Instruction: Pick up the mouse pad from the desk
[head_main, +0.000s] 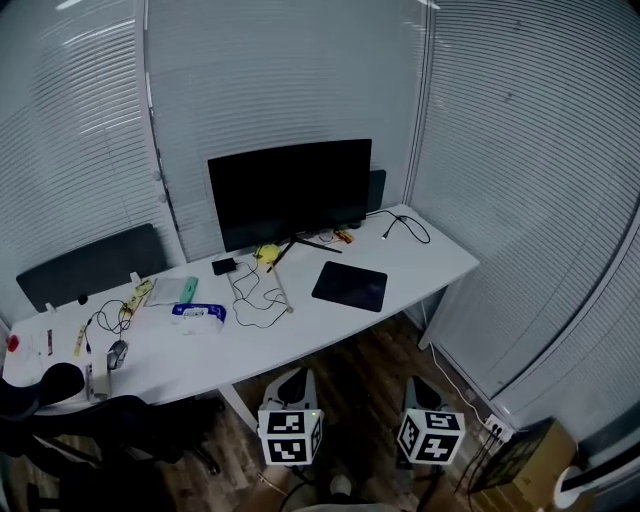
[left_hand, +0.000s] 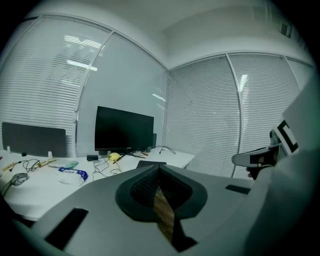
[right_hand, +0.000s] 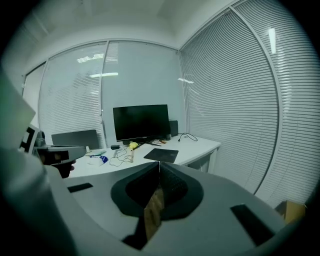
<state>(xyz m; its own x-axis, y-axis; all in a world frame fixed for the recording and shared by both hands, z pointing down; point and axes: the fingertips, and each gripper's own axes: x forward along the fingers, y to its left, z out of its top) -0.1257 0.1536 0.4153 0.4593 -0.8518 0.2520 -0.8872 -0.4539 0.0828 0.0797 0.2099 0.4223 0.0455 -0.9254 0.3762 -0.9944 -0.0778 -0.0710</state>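
The black mouse pad (head_main: 350, 286) lies flat on the right part of the white desk (head_main: 420, 262), in front of the monitor's right side. It also shows as a dark rectangle, the mouse pad (right_hand: 161, 155), in the right gripper view, and as a thin dark strip, the mouse pad (left_hand: 150, 162), in the left gripper view. Both grippers hang low over the wooden floor, well short of the desk's front edge. My left gripper (head_main: 293, 386) is shut and empty. My right gripper (head_main: 424, 392) is shut with nothing in it.
A black monitor (head_main: 290, 192) stands at the back of the desk. Cables (head_main: 255, 295), a yellow object (head_main: 266, 253), a blue-and-white packet (head_main: 198, 314) and a mouse (head_main: 117, 353) lie to the left. A dark chair (head_main: 70, 420) sits at lower left. A power strip (head_main: 495, 430) and a box (head_main: 530, 455) are on the floor at right.
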